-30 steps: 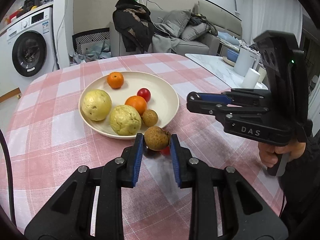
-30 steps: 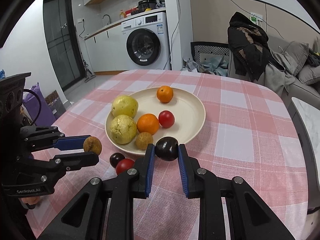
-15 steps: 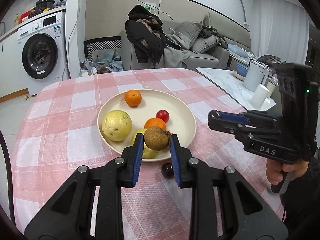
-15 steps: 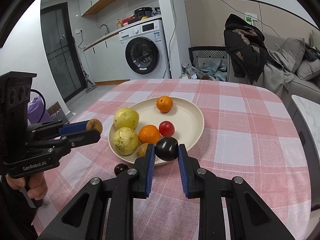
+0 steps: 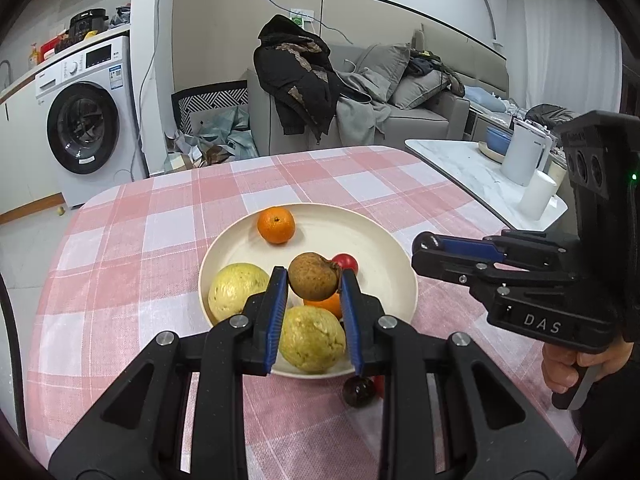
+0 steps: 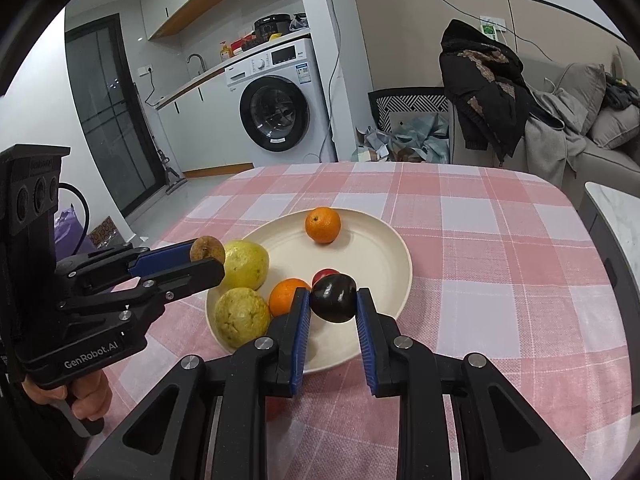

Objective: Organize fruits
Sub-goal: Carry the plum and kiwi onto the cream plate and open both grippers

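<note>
Over the round cream plate (image 5: 400, 264), on the pink and white checked tablecloth (image 5: 132, 240), both grippers hang with fruit in them. At 9 o'clock on the plate lies a pale yellow-green bumpy guava (image 5: 236, 290); a second similar one (image 5: 312, 338) lies at 6 o'clock, partly behind the blue pads.

Above the plate's middle, the left gripper (image 5: 314, 282) is closed on a small brown rough round fruit (image 5: 313, 276). This fruit is nearly round, so I cannot name a long axis; a small stub points toward 3 o'clock. It hides most of an orange mandarin (image 5: 326, 306) and part of a small red tomato (image 5: 346, 262). A second mandarin (image 5: 276, 225) sits free at 12 o'clock.

On the cloth at 6 o'clock, just outside the rim, a dark round plum (image 5: 358, 390) lies against something red, mostly hidden by the finger.

Further right, the right gripper (image 6: 333, 300) grips a dark purple, glossy plum-like fruit (image 6: 334, 298) over the plate's 6 o'clock part; in the left view its held fruit cannot be seen. A hand (image 5: 568, 364) holds its handle, cut off by the edge.
</note>
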Demonstrator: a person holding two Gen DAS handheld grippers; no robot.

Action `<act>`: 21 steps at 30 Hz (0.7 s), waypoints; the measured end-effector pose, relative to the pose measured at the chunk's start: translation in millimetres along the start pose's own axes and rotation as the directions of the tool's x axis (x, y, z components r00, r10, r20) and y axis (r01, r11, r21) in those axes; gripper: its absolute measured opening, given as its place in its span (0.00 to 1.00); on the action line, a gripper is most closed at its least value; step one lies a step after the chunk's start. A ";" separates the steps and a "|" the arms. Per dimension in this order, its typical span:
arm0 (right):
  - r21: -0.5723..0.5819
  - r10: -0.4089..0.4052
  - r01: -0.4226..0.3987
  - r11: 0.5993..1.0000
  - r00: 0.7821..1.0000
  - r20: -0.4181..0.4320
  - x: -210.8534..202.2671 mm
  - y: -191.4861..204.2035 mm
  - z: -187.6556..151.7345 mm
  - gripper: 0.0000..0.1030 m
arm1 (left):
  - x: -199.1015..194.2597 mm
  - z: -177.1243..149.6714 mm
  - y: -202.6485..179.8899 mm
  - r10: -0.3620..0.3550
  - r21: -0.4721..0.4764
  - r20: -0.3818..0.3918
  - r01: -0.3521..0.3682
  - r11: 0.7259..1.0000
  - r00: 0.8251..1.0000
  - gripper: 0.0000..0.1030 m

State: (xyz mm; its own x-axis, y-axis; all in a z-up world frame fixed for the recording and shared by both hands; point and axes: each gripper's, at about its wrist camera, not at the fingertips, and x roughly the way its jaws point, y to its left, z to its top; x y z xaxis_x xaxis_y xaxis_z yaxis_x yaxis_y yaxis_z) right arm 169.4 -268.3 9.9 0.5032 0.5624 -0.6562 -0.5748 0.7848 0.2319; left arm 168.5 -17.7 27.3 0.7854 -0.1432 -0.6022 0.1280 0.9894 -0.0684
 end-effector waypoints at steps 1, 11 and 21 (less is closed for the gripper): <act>0.006 0.005 -0.005 1.000 1.000 -0.004 1.9 -0.9 0.6 0.23 | 3.2 1.5 0.1 0.002 0.002 -0.002 -0.002 1.000 1.000 0.23; 0.044 0.003 -0.002 0.999 1.000 -0.028 13.4 -6.9 -6.5 0.23 | 41.3 5.0 9.4 0.034 -0.010 -0.032 -0.034 0.999 0.999 0.23; 0.039 0.019 -0.018 0.999 0.999 -0.046 25.0 -4.1 -11.0 0.23 | 54.0 2.0 9.9 0.055 0.008 -0.033 -0.055 0.998 0.998 0.23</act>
State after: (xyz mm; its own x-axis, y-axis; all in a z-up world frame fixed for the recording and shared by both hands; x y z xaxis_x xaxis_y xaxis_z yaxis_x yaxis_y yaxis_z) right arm 177.2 -260.3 -15.4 0.4614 0.5649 -0.6842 -0.5581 0.7842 0.2711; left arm 213.4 -15.6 -4.3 0.7711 -0.0876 -0.6307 0.0897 0.9956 -0.0285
